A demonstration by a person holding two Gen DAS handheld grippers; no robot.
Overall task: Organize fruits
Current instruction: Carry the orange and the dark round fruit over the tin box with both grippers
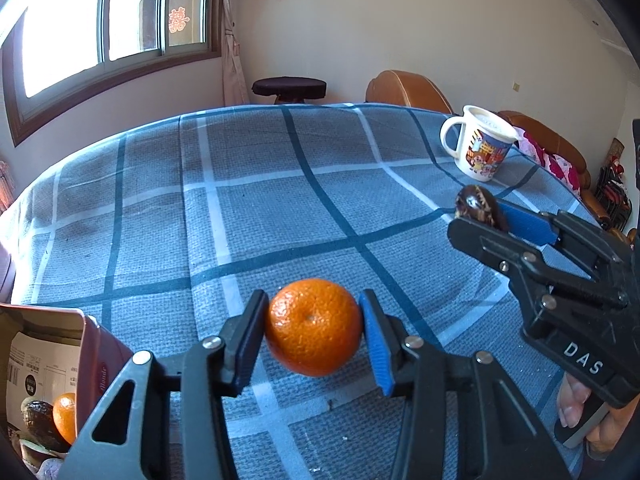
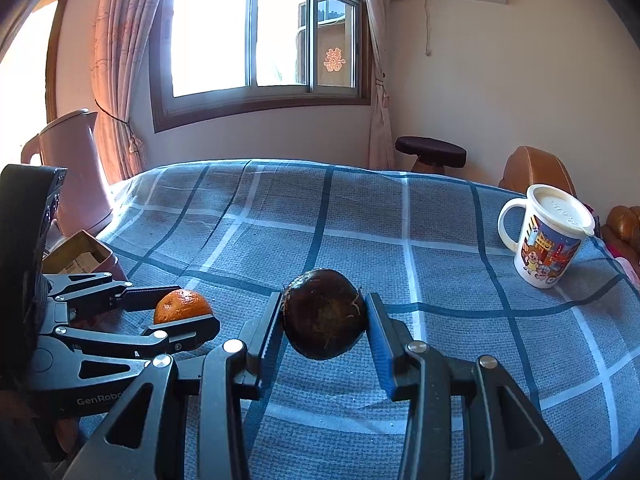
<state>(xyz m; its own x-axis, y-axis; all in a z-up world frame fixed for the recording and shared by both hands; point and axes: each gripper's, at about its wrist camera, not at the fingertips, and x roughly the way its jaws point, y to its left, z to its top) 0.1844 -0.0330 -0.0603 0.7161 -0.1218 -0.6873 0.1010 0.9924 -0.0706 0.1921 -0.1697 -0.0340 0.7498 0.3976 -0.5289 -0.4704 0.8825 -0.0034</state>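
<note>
My left gripper (image 1: 314,326) is shut on an orange mandarin (image 1: 314,326) and holds it above the blue checked tablecloth (image 1: 280,200). My right gripper (image 2: 324,320) is shut on a dark brown round fruit (image 2: 324,314), also held above the cloth. In the left wrist view the right gripper (image 1: 486,216) is at the right with the dark fruit (image 1: 480,206) at its tips. In the right wrist view the left gripper (image 2: 182,312) is at the left, holding the mandarin (image 2: 182,306). An open cardboard box (image 1: 86,344) at the lower left holds another mandarin (image 1: 65,416) and a dark fruit (image 1: 38,420).
A white cartoon mug (image 1: 482,144) with a lid stands at the table's far right; it also shows in the right wrist view (image 2: 546,236). A pink kettle (image 2: 74,172) stands at the far left behind the box (image 2: 80,256). A stool (image 2: 430,152) and brown sofa (image 1: 408,88) lie beyond the table.
</note>
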